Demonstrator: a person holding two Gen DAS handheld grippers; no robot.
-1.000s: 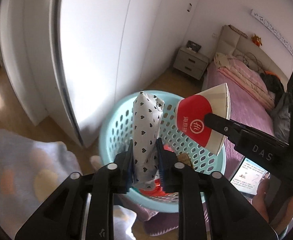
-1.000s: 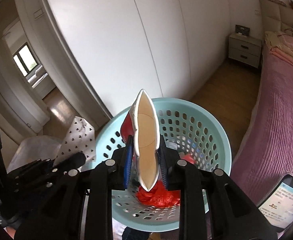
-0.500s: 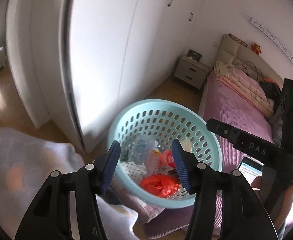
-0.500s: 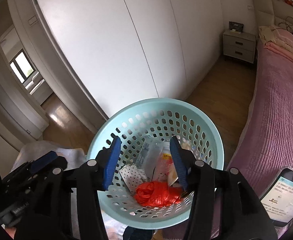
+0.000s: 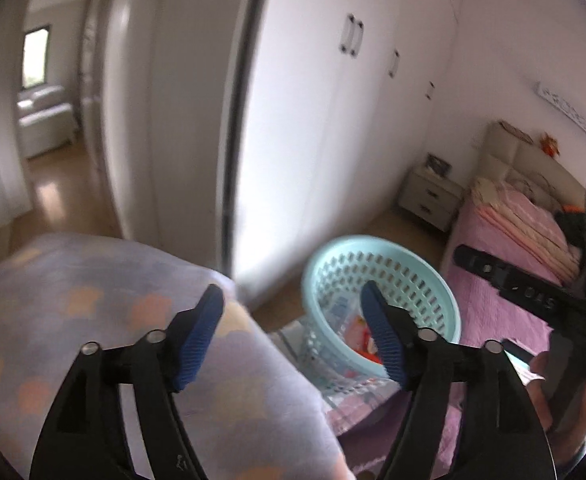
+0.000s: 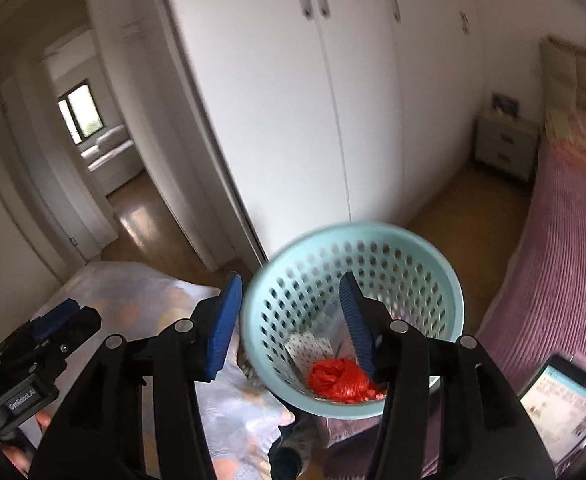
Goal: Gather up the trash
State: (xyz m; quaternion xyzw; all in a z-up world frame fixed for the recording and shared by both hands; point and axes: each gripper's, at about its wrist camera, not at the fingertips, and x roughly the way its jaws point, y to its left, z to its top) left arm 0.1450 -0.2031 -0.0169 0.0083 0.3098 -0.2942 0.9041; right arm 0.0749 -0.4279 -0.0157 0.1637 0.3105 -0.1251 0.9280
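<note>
The basket (image 6: 451, 280) mouth is left open from above, with trash low inside. It is flanked by the wardrobe (image 6: 293, 120) behind, the bed (image 6: 553, 280) on the right and a patterned quilt (image 6: 141, 292) on the left. Bare floor (image 6: 465, 208) is seen between wardrobe and bed. A phone (image 6: 561, 404) is held at lower right. Nothing is held between the opening jaws of the left gripper (image 5: 289, 336).

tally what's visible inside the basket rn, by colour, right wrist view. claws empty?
Inside the light blue basket:
Red crumpled plastic bag: 1
White paper with black hearts: 1
Clear or whitish piece, too blurred to identify: 1
Total: 3 distinguishable

Left claw is opening, right claw open; nothing between either.
</note>
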